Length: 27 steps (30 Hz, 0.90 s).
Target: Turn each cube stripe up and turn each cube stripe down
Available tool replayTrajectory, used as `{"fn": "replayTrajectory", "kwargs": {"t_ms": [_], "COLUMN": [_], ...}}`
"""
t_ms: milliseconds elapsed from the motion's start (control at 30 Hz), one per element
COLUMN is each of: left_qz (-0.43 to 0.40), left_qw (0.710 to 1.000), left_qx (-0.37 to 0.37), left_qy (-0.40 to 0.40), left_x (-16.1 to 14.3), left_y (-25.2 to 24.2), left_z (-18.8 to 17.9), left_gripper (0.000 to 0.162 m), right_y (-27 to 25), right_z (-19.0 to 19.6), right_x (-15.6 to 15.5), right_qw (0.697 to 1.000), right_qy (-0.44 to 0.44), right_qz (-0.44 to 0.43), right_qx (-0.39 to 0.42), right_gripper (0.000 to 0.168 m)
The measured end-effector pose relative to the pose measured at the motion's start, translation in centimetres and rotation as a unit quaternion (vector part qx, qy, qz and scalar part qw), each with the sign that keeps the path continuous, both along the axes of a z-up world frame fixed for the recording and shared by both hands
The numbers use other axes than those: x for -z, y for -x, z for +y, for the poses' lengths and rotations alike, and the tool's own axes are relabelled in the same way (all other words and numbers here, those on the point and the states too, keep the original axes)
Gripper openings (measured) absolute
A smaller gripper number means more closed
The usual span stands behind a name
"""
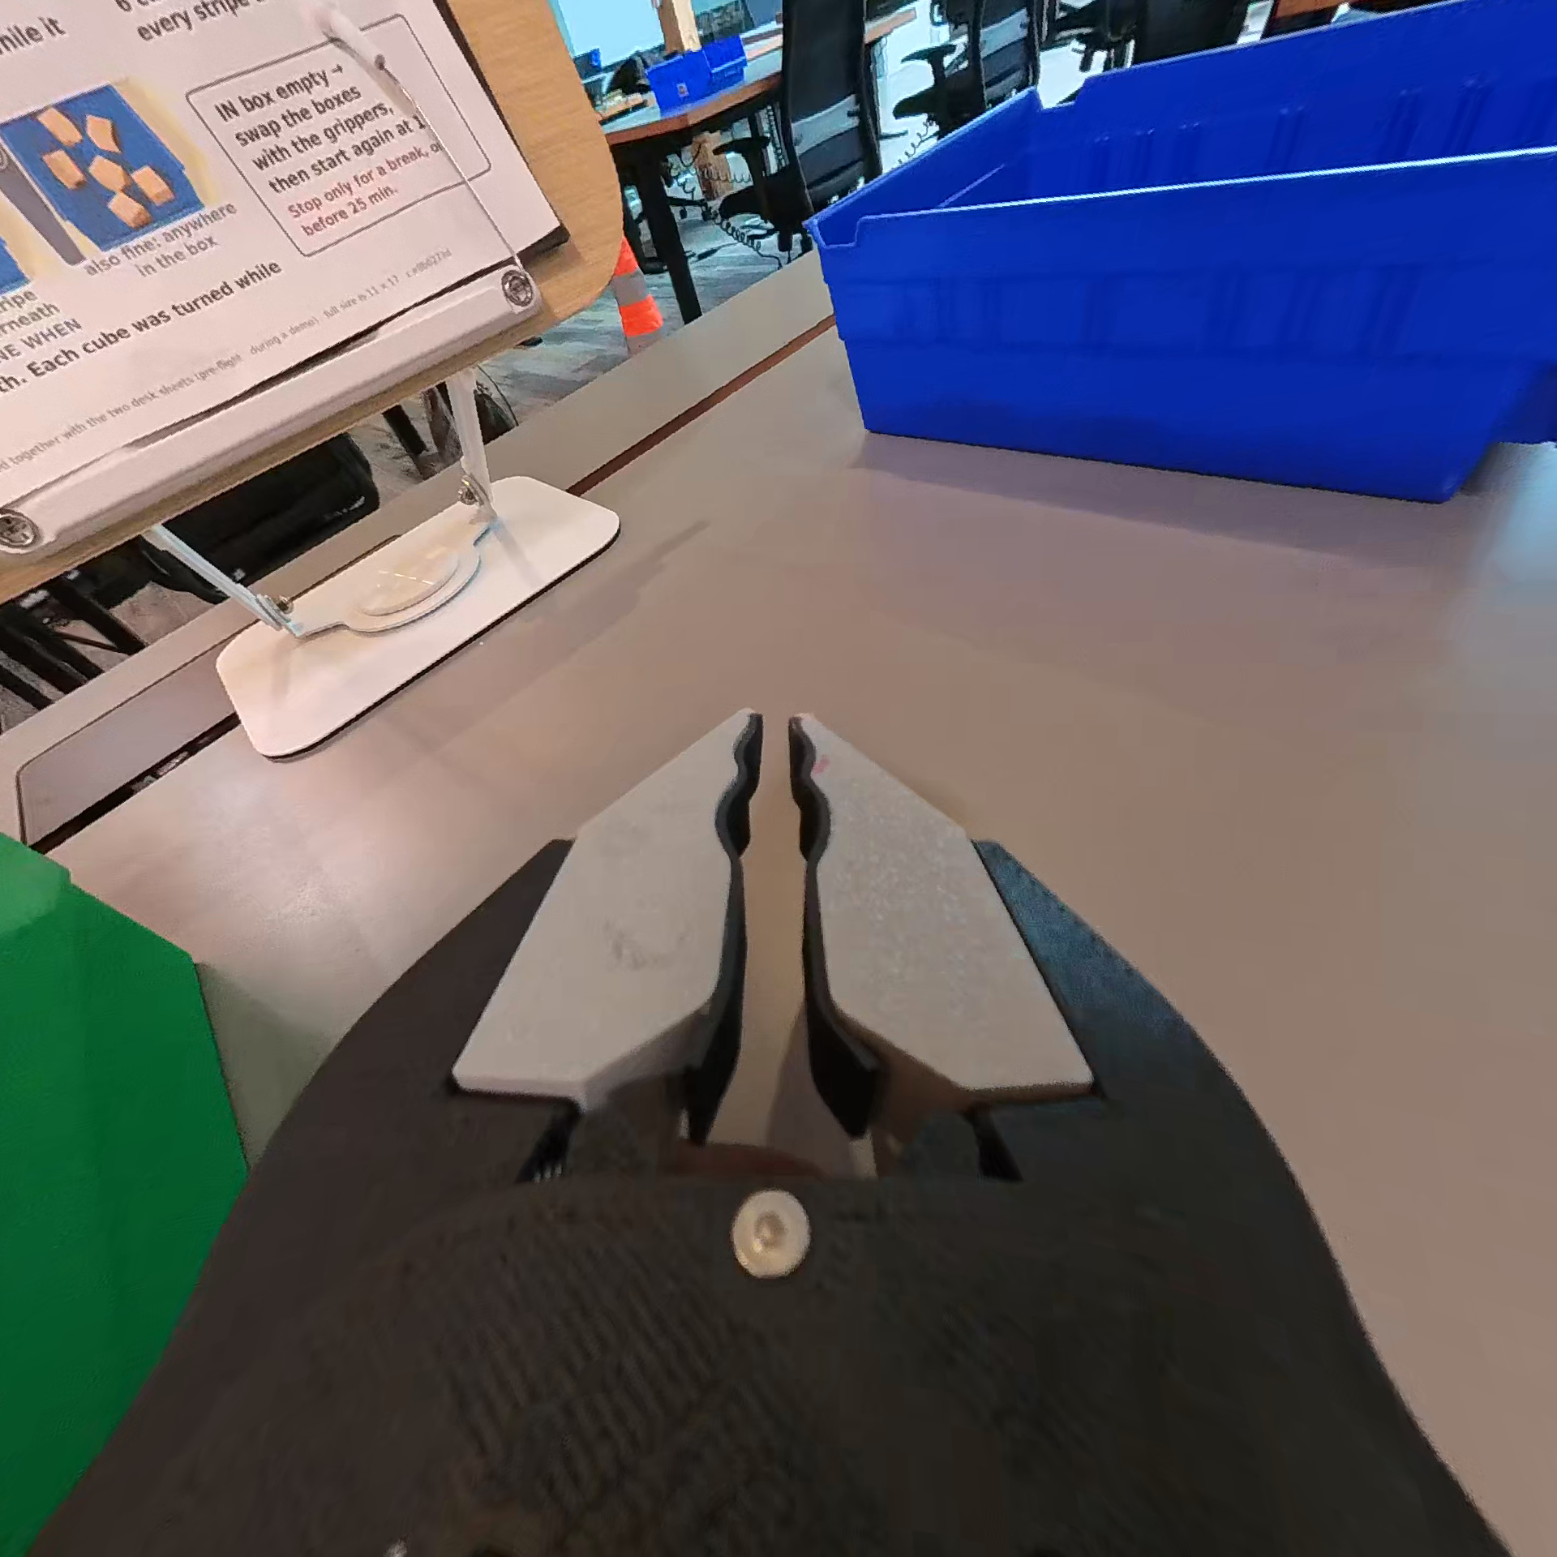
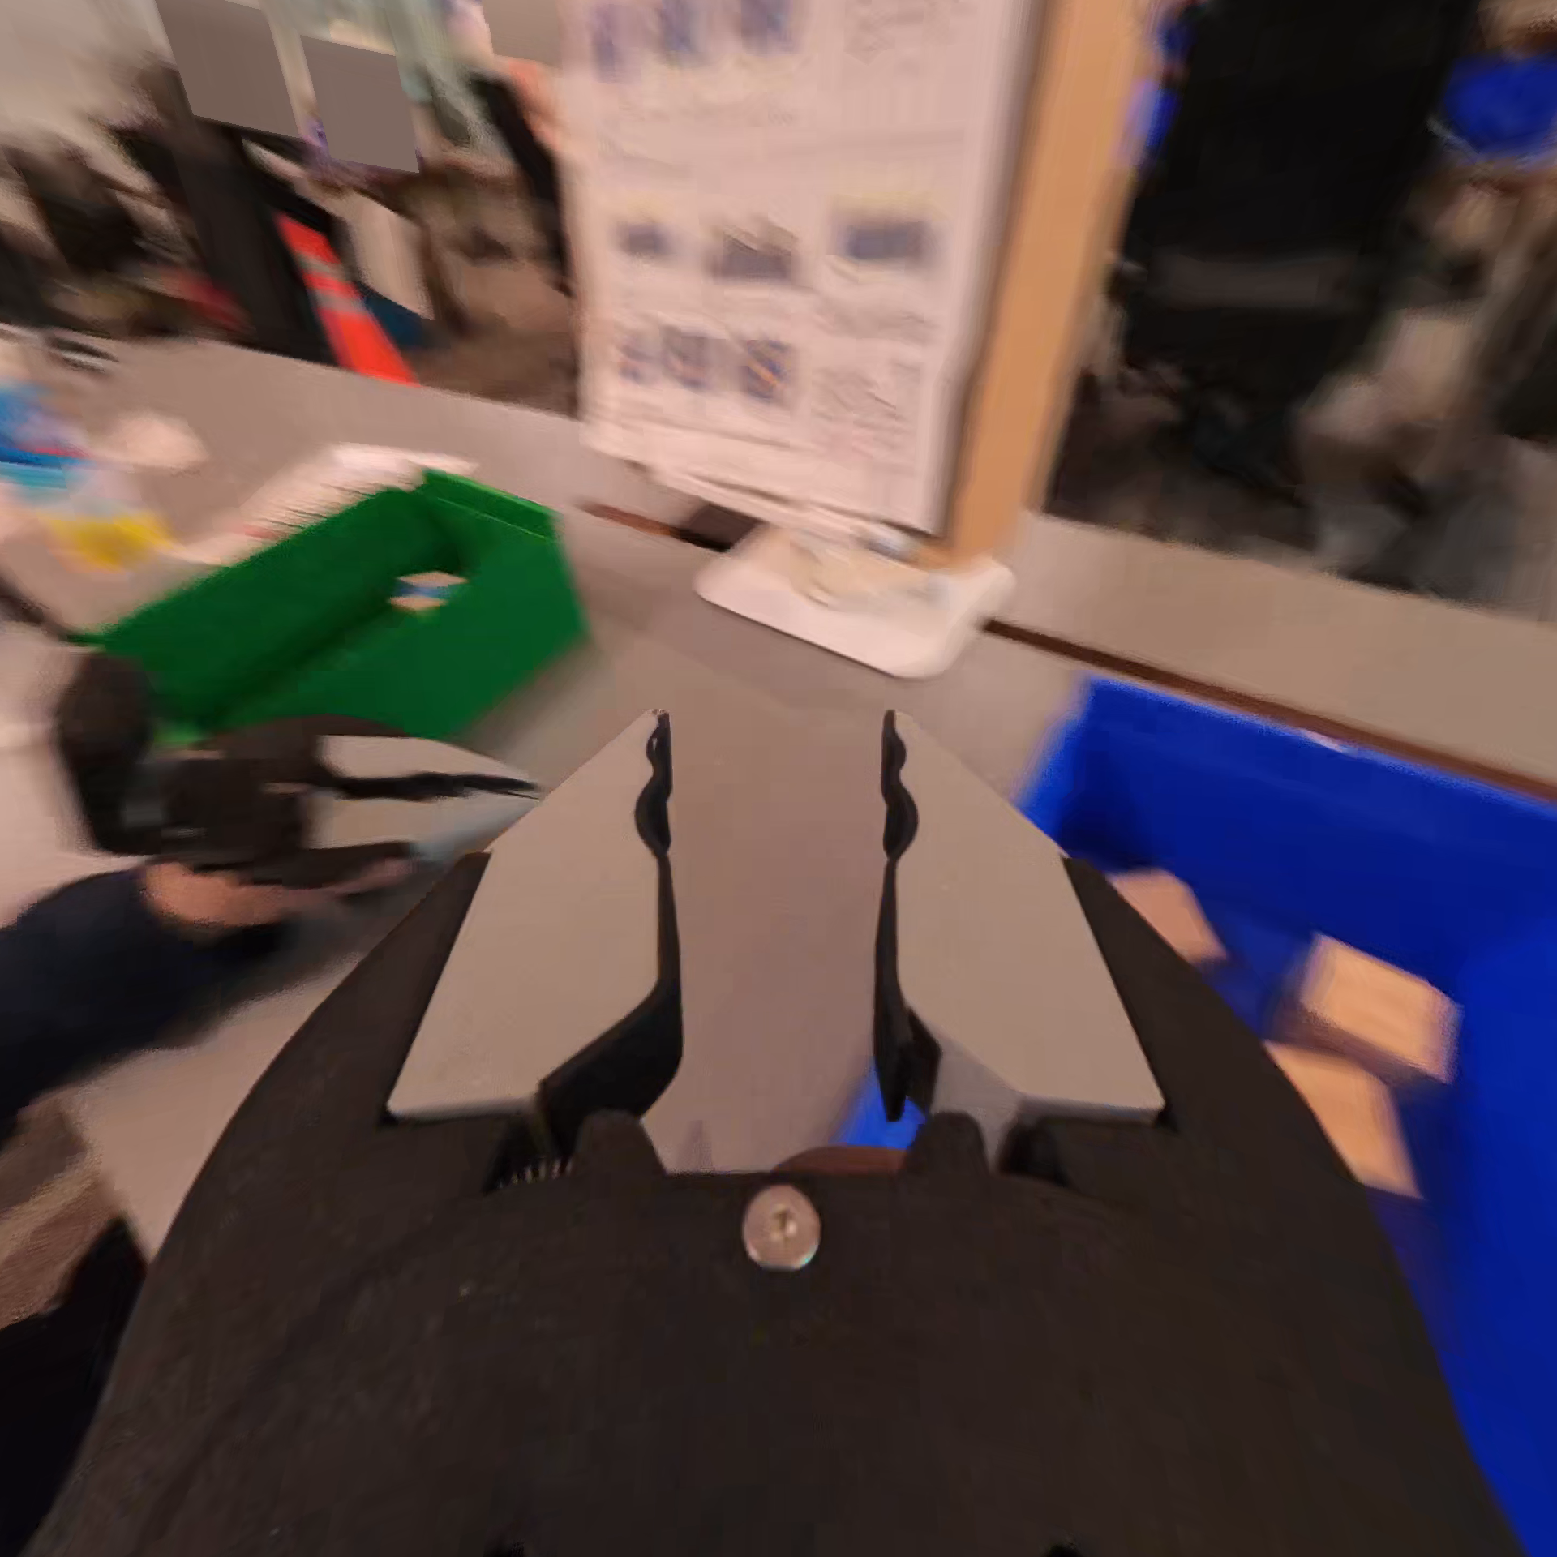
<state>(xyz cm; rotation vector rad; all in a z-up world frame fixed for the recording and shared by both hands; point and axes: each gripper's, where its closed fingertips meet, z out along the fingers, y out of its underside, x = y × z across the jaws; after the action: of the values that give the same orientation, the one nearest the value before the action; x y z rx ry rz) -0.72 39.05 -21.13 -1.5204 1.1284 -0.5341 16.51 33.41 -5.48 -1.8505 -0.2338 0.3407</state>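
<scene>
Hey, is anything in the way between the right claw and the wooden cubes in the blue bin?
Only the bin's own wall. The right claw is open and empty over bare table, and the cubes lie to its right inside the blue bin. The claw would probably need to clear the rim. The view is blurred.

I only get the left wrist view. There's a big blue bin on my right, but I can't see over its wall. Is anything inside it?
Observer: Yes. The right wrist view looks into the blue bin, and several wooden cubes lie in it. The picture is too blurred to show any stripes.
Operator: Is the other tool holding one of them?
Observer: No. The right tool is open with nothing between its fingers, and it is over the grey table just beside the bin.
</scene>
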Motion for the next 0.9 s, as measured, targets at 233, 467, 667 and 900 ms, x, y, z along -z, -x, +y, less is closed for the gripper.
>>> {"fn": "replayTrajectory", "kwargs": {"t_ms": [233, 467, 667, 900], "left_qz": [-0.004, 0.003, 0.008, -0.059], "left_qw": [1.000, 1.000, 1.000, 0.996], "left_qx": [0.008, 0.006, 0.015, 0.022], "left_qy": [-0.001, 0.008, 0.019, 0.065], "left_x": [-0.1, 0.2, 0.4, -3.4], "left_y": [0.0, 0.0, -0.3, 1.4], "left_z": [-0.1, 0.1, -1.1, -3.2], "left_gripper": [0.005, 0.006, 0.016, 0.033], "right_y": [10.8, 10.6, 11.5, 11.7], "right_z": [4.8, 8.1, 7.6, 7.3], "right_x": [9.4, 16.8, 17.6, 18.3], "right_qw": [0.994, 0.996, 0.993, 0.993], "right_qy": [0.034, 0.064, 0.086, 0.085], "right_qz": [-0.015, -0.007, 0.022, -0.031], "right_qx": [-0.102, -0.066, -0.081, -0.078], "right_gripper": [0.041, 0.037, 0.038, 0.037]}}
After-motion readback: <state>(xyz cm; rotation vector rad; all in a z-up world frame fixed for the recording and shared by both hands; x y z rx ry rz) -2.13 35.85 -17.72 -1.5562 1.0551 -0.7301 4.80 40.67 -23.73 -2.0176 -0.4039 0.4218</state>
